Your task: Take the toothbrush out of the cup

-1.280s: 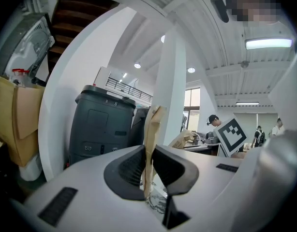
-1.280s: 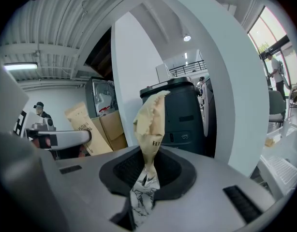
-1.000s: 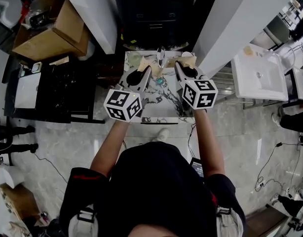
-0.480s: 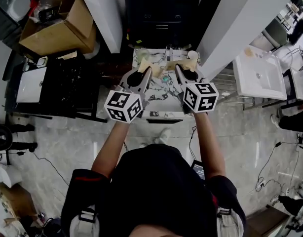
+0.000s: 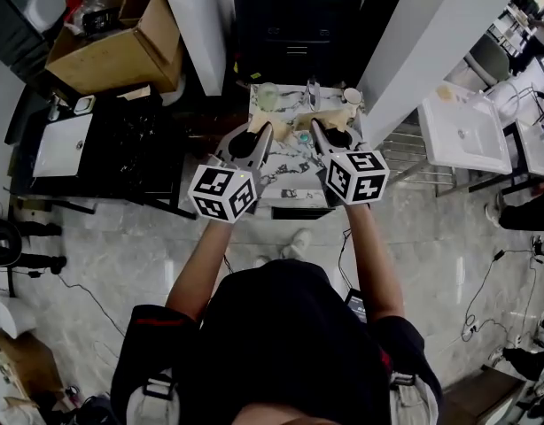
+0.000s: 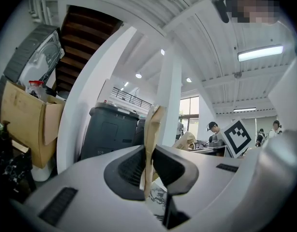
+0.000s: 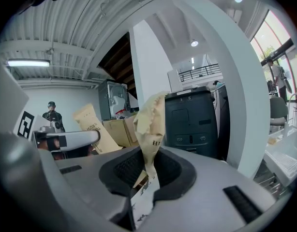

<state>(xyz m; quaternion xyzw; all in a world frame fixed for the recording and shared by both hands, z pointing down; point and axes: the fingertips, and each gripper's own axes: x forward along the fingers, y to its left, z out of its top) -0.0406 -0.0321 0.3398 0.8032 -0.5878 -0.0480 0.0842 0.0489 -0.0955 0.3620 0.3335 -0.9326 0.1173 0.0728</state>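
Tally at the marble bench (image 5: 294, 162)
Two tan paper packets (image 6: 152, 129) (image 7: 151, 122); seemingly two small round cups, pale green (image 5: 268, 96) and white (image 5: 352, 95).

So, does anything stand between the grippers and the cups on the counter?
Yes. The left gripper is shut on one paper packet, the right gripper on another; both jut ahead of the jaws toward the green cup and white cup.

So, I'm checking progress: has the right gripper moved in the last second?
Yes. The right gripper, shut on a paper packet, has pulled back toward the person, away from the faucet.
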